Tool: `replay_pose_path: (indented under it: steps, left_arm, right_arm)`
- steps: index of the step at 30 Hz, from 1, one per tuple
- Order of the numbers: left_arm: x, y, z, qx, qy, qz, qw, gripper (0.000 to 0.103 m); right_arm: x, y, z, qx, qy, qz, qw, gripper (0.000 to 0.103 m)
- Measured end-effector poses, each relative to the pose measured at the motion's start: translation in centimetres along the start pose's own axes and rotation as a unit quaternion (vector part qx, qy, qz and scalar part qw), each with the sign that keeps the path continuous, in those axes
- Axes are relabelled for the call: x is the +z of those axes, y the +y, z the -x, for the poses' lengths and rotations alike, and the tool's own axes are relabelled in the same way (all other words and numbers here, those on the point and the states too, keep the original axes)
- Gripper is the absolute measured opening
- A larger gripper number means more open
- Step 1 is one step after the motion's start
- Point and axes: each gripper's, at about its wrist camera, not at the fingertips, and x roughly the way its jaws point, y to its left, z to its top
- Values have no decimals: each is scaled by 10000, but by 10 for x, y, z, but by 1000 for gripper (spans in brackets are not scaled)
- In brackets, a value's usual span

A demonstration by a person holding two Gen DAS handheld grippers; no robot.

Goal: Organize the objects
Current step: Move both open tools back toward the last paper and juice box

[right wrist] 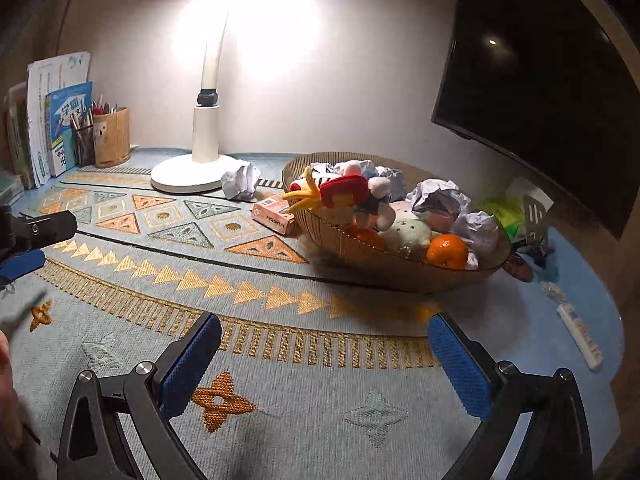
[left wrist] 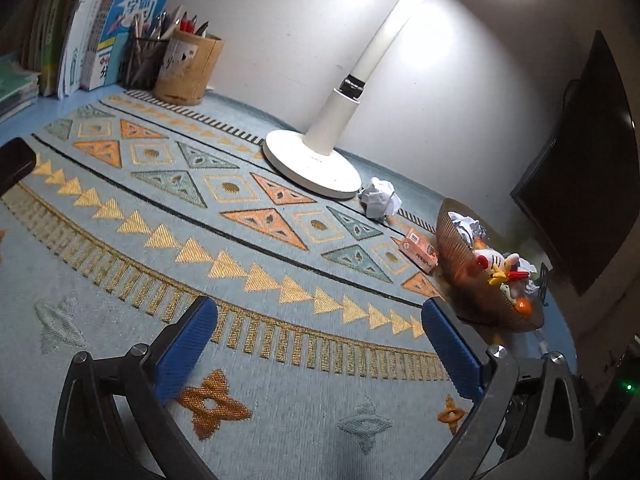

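Lamp-lit white wall point(right wrist: 360, 92); dark screen point(right wrist: 540, 80) at right; patterned blue mat point(left wrist: 280, 420)

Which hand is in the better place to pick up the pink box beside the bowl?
Probably the right. In its view the pink box and the bowl lie close ahead, and its jaws are open and empty. From the left gripper the box sits far off to one side.

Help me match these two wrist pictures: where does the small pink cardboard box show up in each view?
Left wrist view: the small pink cardboard box lies right of centre on the mat, just left of the brown ribbed bowl.
Right wrist view: the box sits mid-frame, again at the bowl's left side.
Shared landmark: the white desk lamp's round base.
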Motion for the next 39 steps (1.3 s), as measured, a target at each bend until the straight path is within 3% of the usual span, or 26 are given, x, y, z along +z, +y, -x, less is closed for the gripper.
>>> replay_pose_path:
  steps: [4, 18, 28, 39]
  left_arm:
    - [1, 10, -1, -40, 55, 257, 9996, 102]
    - [4, 29, -10, -139, 304, 772, 9965, 102]
    - [3, 22, -10, -31, 305, 554, 9980, 102]
    - [3, 27, -11, -55, 348, 678, 9971, 102]
  right_arm:
    - [0, -8, -10, 57, 300, -180, 9994, 103]
    - [-2, 2, -19, 8, 564, 139, 9983, 103]
    - [-3, 5, -20, -29, 610, 179, 9980, 103]
    - [-4, 6, -19, -49, 601, 190, 9980, 103]
